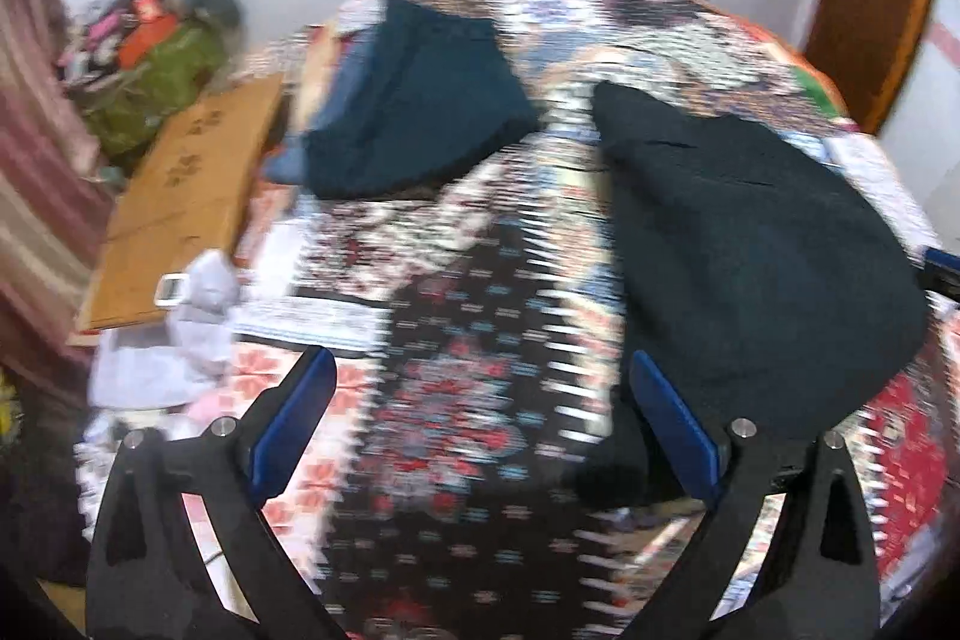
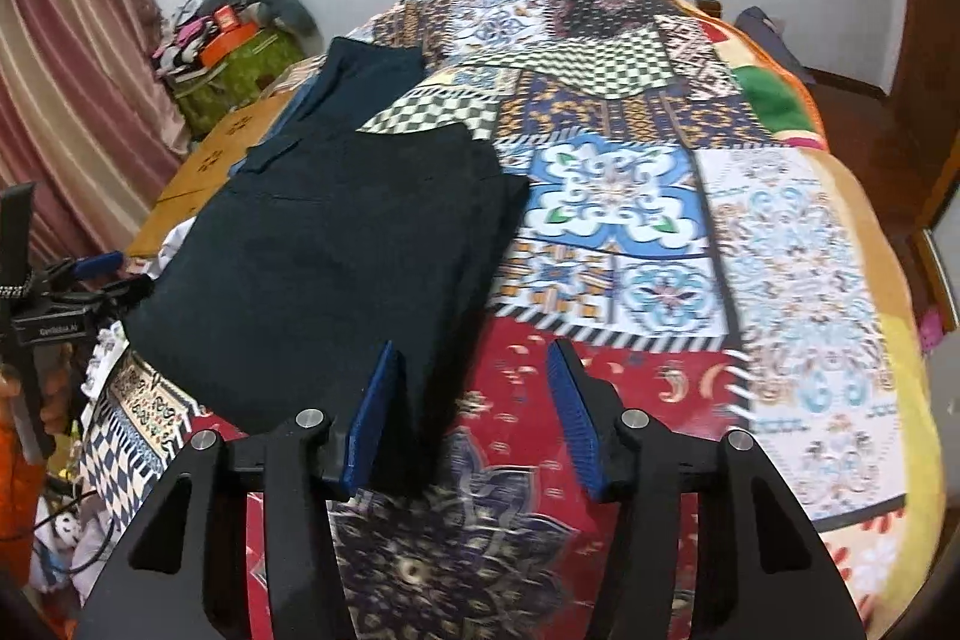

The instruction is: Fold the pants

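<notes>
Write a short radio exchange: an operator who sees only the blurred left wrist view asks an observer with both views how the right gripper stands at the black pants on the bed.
Operator: My view is smeared. Is the right gripper open or shut?
Observer: The right gripper is open, its blue pads well apart.
Operator: Where is it relative to the black pants?
Observer: The near edge of the black pants lies between its fingers. One pad is over the cloth, the other over a red patch of the bedspread. Neither pad is pressing on the cloth.
</notes>
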### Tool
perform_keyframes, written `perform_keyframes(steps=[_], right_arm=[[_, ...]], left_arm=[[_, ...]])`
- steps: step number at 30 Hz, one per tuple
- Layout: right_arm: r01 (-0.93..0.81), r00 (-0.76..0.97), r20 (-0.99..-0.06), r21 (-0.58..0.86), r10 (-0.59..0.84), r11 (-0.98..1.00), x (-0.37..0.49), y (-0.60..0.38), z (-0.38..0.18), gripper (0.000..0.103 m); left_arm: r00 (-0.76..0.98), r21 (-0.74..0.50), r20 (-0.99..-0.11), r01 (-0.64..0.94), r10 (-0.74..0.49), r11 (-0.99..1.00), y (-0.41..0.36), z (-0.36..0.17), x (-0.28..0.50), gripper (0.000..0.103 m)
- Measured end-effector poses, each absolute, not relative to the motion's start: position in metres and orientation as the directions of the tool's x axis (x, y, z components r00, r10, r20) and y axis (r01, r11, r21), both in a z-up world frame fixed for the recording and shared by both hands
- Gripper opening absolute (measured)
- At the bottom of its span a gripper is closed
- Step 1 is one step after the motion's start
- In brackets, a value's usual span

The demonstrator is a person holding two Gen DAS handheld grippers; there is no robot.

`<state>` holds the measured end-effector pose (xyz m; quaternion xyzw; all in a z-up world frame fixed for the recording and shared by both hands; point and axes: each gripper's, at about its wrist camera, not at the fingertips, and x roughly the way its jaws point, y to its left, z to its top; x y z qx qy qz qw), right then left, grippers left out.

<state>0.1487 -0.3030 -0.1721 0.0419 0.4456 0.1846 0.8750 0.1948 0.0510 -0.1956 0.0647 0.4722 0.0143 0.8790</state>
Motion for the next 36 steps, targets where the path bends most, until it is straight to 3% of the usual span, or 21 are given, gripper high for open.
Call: perform_keyframes(steps=[7, 10, 18, 19, 21, 24, 25, 29, 36], right_arm=[[-0.258, 0.574, -0.737, 0.250, 0.356, 0.933, 0.168, -0.312, -0.154, 0.048], [-0.264, 0.580, -0.724, 0.266, 0.374, 0.927, 0.186, -0.306, -0.149, 0.054], [-0.402, 0.524, -0.742, 0.218, 0.418, 0.889, 0.243, -0.259, -0.161, 0.054], [-0.414, 0.510, -0.749, 0.216, 0.422, 0.884, 0.252, -0.253, -0.166, 0.054], [-0.427, 0.482, -0.766, 0.217, 0.424, 0.878, 0.272, -0.243, -0.176, 0.053], [-0.411, 0.431, -0.810, 0.215, 0.397, 0.886, 0.296, -0.235, -0.193, 0.041], [-0.403, 0.403, -0.830, 0.219, 0.387, 0.889, 0.303, -0.233, -0.201, 0.033], [-0.434, 0.385, -0.842, 0.196, 0.378, 0.879, 0.305, -0.231, -0.217, 0.023], [-0.459, 0.396, -0.854, 0.134, 0.337, 0.878, 0.296, -0.229, -0.218, 0.020]], left_arm=[[0.571, 0.109, -0.820, 0.089, 0.039, 0.990, 0.052, -0.177, 0.223, 0.098], [0.591, 0.111, -0.807, 0.144, 0.005, 0.983, 0.032, -0.167, 0.242, 0.098], [0.526, 0.029, -0.841, 0.277, -0.126, 0.960, -0.017, -0.179, 0.316, 0.097], [0.515, 0.027, -0.847, 0.290, -0.132, 0.957, -0.022, -0.184, 0.324, 0.096], [0.479, 0.021, -0.867, 0.311, -0.138, 0.950, -0.031, -0.197, 0.341, 0.081], [0.399, 0.021, -0.909, 0.331, -0.120, 0.943, -0.040, -0.223, 0.357, 0.061], [0.389, 0.016, -0.913, 0.334, -0.123, 0.942, -0.041, -0.228, 0.360, 0.060], [0.386, -0.021, -0.910, 0.324, -0.152, 0.946, -0.034, -0.238, 0.362, 0.060], [0.393, 0.000, -0.911, 0.304, -0.125, 0.953, -0.034, -0.238, 0.362, 0.063]])
